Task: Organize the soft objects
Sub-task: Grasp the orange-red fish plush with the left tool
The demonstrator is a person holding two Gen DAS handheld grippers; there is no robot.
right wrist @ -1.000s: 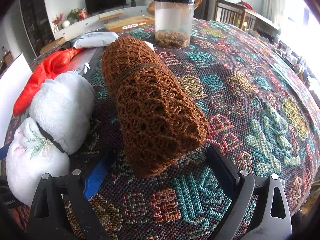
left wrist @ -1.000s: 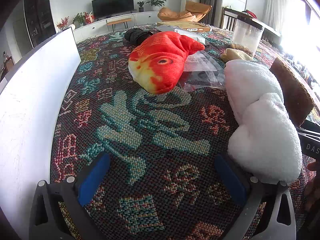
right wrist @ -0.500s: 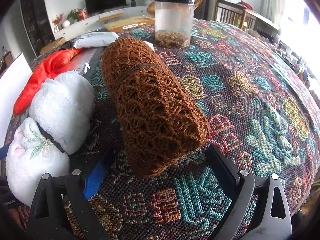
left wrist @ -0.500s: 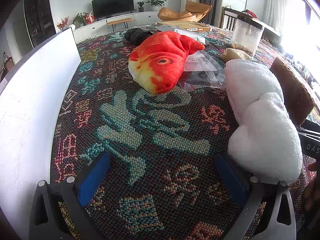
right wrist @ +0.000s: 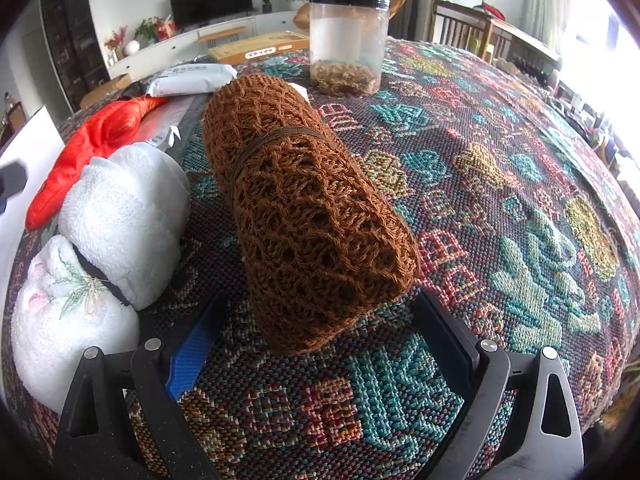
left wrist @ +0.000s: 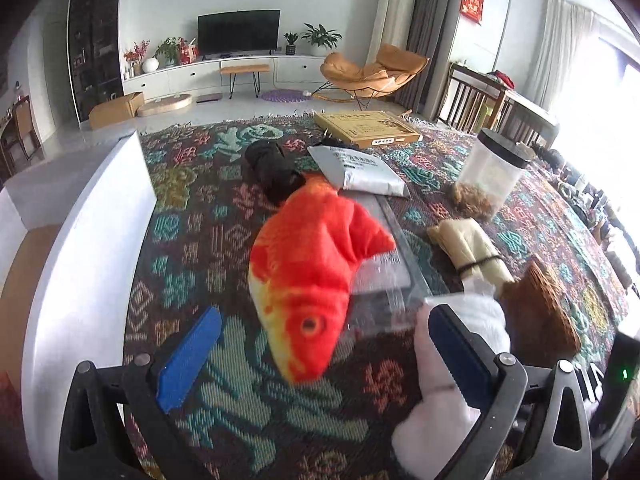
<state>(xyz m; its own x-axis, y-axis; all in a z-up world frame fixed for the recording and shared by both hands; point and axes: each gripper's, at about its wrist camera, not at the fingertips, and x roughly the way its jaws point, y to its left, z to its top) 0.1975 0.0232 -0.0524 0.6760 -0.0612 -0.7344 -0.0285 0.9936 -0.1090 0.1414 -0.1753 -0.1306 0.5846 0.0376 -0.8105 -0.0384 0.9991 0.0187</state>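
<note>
An orange-red plush fish (left wrist: 316, 280) lies on the patterned tablecloth (left wrist: 192, 208), and its head shows between the wide-apart pads of my open left gripper (left wrist: 324, 314); neither pad touches it. A white rolled towel (left wrist: 492, 320) sits partly behind the right pad. In the right wrist view a brown knitted roll (right wrist: 304, 208) tied with a band lies lengthwise. My open right gripper (right wrist: 322, 302) straddles its near end without pressing it. The white towel (right wrist: 120, 208) and the fish (right wrist: 96, 140) lie to its left.
A white box wall (left wrist: 88, 240) runs along the left. Further back lie a black roll (left wrist: 272, 168), a beige roll (left wrist: 472, 248), a grey mailer bag (left wrist: 360, 170), a clear plastic pack (left wrist: 384, 280), a lidded jar (right wrist: 348, 40) and a flat carton (left wrist: 368, 128).
My left gripper has risen and moved forward, so the fish now lies between its pads, with motion blur. The right gripper and the brown roll have not moved.
</note>
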